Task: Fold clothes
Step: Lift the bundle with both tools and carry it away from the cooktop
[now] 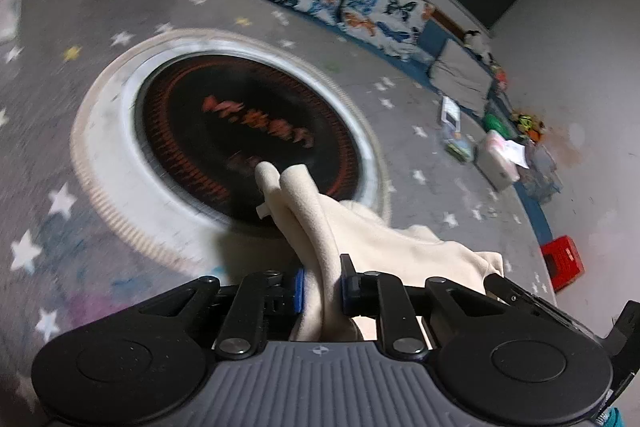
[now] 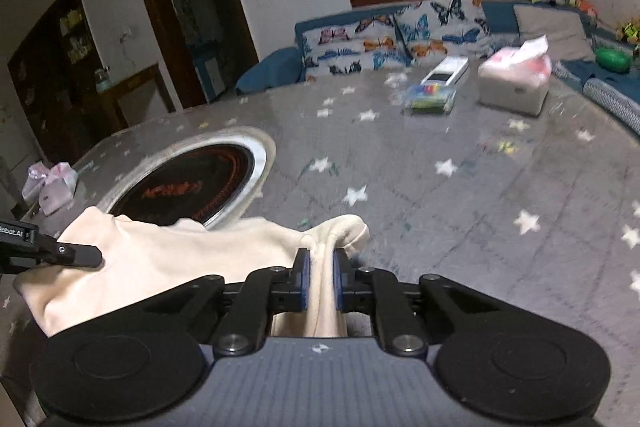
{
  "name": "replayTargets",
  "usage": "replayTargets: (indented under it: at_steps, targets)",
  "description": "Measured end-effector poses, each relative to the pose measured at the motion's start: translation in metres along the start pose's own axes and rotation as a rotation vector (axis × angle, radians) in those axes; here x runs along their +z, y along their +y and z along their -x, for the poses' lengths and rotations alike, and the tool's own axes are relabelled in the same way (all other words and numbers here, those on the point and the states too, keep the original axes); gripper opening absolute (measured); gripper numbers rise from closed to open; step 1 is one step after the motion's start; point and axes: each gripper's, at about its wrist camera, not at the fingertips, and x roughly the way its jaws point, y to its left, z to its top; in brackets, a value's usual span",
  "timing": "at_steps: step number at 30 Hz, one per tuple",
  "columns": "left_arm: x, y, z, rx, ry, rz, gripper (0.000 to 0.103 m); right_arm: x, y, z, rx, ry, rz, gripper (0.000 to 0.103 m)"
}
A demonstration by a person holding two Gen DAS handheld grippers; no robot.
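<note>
A cream garment hangs between my two grippers above a round table covered in a grey star-print cloth. My left gripper is shut on a bunched edge of it, which sticks out past the fingers over the table's black round heater plate. In the right wrist view my right gripper is shut on another bunched edge of the garment. The cloth stretches left from it to the other gripper's finger at the left edge.
A white tissue box, a clear box of coloured items and a white device lie on the table's far right. A pink packet lies at the left edge. A blue sofa with butterfly cushions runs behind. A red crate sits on the floor.
</note>
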Motion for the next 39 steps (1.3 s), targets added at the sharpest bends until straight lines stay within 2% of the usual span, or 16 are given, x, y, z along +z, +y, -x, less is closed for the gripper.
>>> replayTargets:
  at_steps: [5, 10, 22, 25, 31, 39]
  targets:
    - [0.008, -0.032, -0.009, -0.039, -0.002, -0.068, 0.017, 0.011, -0.009, 0.024, -0.042, -0.056, 0.015, 0.010]
    - [0.015, -0.075, -0.032, -0.084, 0.017, -0.141, 0.017, 0.025, -0.036, 0.049, -0.134, -0.109, 0.018, 0.010]
    - [0.021, -0.176, -0.098, -0.187, 0.076, -0.280, 0.016, 0.053, -0.103, 0.082, -0.355, -0.170, 0.014, 0.010]
    - [0.018, -0.194, -0.114, -0.192, 0.089, -0.309, 0.016, 0.056, -0.118, 0.084, -0.397, -0.167, 0.010, 0.010]
    - [0.010, -0.211, -0.135, -0.176, 0.110, -0.372, 0.016, 0.048, -0.138, 0.077, -0.443, -0.137, -0.018, 0.010]
    - [0.003, -0.212, -0.150, -0.136, 0.132, -0.410, 0.016, 0.037, -0.152, 0.061, -0.460, -0.093, -0.042, 0.010]
